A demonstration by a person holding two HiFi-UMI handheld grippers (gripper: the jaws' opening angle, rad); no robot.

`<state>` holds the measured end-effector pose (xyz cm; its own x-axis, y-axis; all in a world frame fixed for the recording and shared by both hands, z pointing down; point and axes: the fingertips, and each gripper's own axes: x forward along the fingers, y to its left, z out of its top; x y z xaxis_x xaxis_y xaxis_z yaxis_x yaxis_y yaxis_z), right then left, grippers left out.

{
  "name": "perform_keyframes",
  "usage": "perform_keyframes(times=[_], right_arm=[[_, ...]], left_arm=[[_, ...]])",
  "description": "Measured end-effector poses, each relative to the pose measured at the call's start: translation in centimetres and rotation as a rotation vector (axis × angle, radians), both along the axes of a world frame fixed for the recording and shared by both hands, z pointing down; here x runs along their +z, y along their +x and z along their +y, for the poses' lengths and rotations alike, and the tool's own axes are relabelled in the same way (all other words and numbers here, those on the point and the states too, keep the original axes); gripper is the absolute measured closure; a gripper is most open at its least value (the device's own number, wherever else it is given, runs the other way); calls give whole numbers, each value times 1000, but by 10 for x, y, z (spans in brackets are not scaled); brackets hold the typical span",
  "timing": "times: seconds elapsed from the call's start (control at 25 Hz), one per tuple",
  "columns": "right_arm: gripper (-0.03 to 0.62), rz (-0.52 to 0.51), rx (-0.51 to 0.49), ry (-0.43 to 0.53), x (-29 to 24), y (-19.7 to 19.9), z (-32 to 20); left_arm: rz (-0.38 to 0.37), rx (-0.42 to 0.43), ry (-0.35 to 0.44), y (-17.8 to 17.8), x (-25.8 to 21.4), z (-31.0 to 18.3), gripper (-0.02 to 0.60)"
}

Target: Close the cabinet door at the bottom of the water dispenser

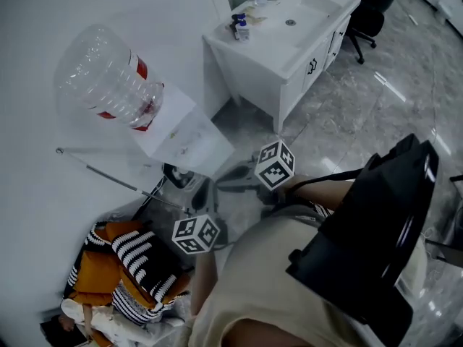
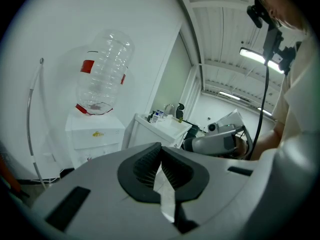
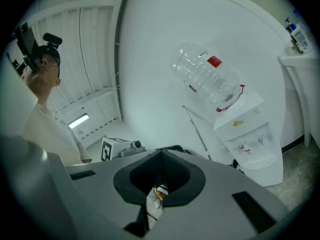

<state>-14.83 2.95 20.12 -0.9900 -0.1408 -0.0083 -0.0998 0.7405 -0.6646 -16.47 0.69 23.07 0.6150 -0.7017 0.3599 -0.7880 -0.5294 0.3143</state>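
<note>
Overhead, both grippers are held out in front of the person, well apart from the water dispenser. It is set against the white wall at the upper left, with an empty clear bottle upended on its top.

The left gripper is seen with its jaws pressed together and nothing caught between them. The right gripper is likewise closed and empty. Each gripper is pointed roughly toward the dispenser, and no part of either one is touching it.

In the head view, the lower cabinet is hidden beneath the dispenser's own top. In the right gripper view, only a strip of the lower cabinet is shown below the drip tray. Whether its door is open or shut cannot be told from any view.

A thin rod is leaned against the wall just beside the dispenser. A white sink cabinet is placed near it on the other side, with an office chair beyond. A pile of orange and striped clothes is heaped on the floor at the lower left of the head view.
</note>
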Motion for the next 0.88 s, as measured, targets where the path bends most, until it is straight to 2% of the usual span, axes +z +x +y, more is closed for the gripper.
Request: perform_keyframes(times=[0.24,0.32,0.44,0.56,0.72,0.88], right_arm=[[583,39,61,-16,11,9,24],[583,40,89,-15,11,22,31],[583,42,138,-13,9,49,37],[583,37,183,15,1,80,36],[583,18,215,70,-15,129,32],[583,-9,264,111,-30,202,53]], left_arm=[[29,71,-39,9,11,23,588],[23,106,-33,20,10,27,586],[-12,105,-16,35,7,32,588],[6,103,-30,56,4,35,586],[1,130,-30,105,4,39,588],[4,172,-2,182,-5,58,588]])
